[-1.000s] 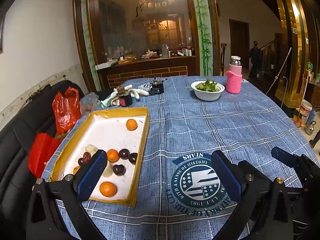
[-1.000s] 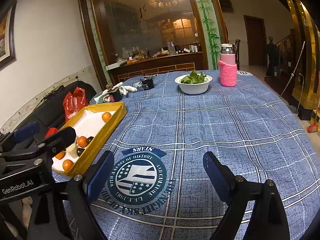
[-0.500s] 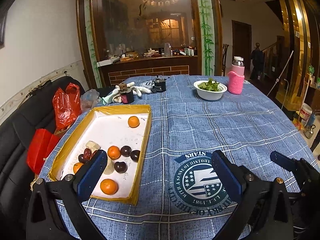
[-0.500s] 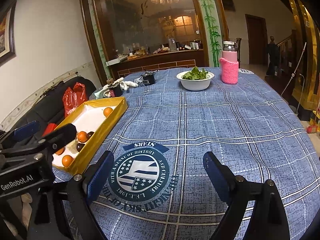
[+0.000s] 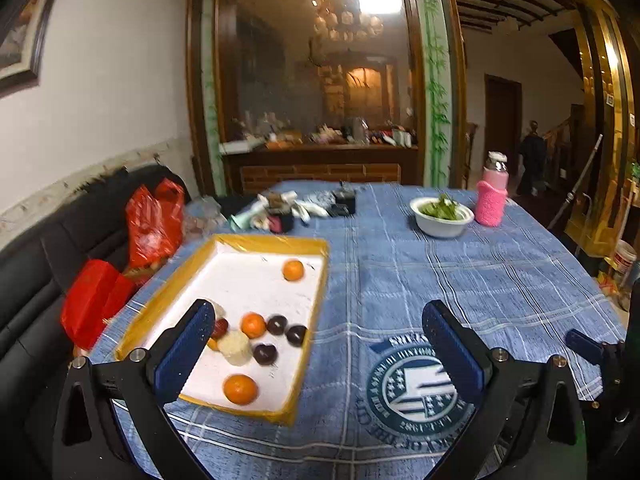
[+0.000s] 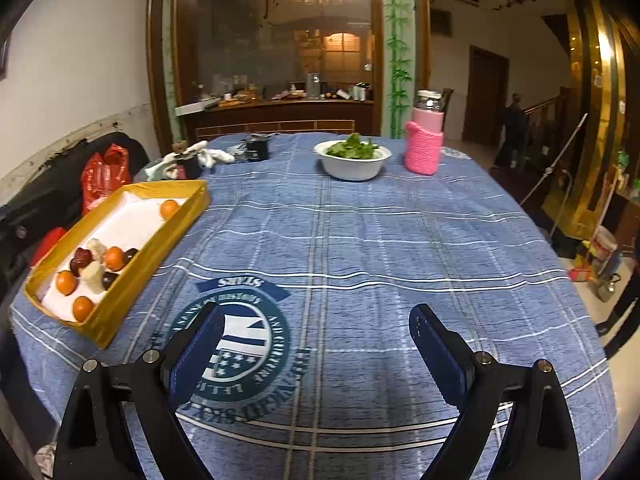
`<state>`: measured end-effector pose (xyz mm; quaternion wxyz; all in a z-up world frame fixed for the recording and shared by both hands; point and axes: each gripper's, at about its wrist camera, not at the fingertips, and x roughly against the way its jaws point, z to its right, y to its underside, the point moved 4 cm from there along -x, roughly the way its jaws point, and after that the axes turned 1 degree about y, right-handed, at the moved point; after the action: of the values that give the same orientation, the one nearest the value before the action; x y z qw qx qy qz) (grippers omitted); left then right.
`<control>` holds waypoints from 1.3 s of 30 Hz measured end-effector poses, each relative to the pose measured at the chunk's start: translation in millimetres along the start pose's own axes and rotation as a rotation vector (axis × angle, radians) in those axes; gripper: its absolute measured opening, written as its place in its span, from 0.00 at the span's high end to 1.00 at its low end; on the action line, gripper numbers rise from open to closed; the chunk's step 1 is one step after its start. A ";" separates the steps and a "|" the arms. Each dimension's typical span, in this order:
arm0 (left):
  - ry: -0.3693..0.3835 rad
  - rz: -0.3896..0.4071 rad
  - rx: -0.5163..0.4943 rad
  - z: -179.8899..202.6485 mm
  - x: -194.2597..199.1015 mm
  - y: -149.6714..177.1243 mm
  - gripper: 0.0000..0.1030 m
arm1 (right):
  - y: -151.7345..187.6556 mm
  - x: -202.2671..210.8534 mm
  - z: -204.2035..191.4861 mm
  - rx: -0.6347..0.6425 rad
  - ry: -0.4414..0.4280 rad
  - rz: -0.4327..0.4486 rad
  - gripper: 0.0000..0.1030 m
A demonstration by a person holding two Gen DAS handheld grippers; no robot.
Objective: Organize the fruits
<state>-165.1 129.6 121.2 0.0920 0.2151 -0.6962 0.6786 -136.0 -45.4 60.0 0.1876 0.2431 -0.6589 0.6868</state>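
- Right now my yellow tray lies on the left part of the blue checked tablecloth, its long axis running away from me towards the far edge of the table.
- Its near end holds most of the fruit: an orange nearest me, then dark plums, a pale piece and a second orange; one orange sits alone near the far right corner.
- My left gripper hangs over the tray's near right corner with its blue fingers spread wide and nothing between them.
- My right gripper is likewise spread and empty, over the round printed emblem, well to the right of the tray.
- To the right of the tray the cloth is bare up to the white bowl of greens and the pink-sleeved bottle at the far side.
- On the emblem I can read "STARS"; the ring text is too blurred to read fully.
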 end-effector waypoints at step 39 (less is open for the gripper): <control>-0.053 -0.117 -0.042 4.7 -27.0 19.9 0.00 | -0.4 -5.3 -2.5 0.039 0.023 0.005 0.01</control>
<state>-148.8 129.3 91.6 0.1176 0.2712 -0.6987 0.6515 -131.7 -42.5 57.2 0.1886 0.2369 -0.6436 0.7029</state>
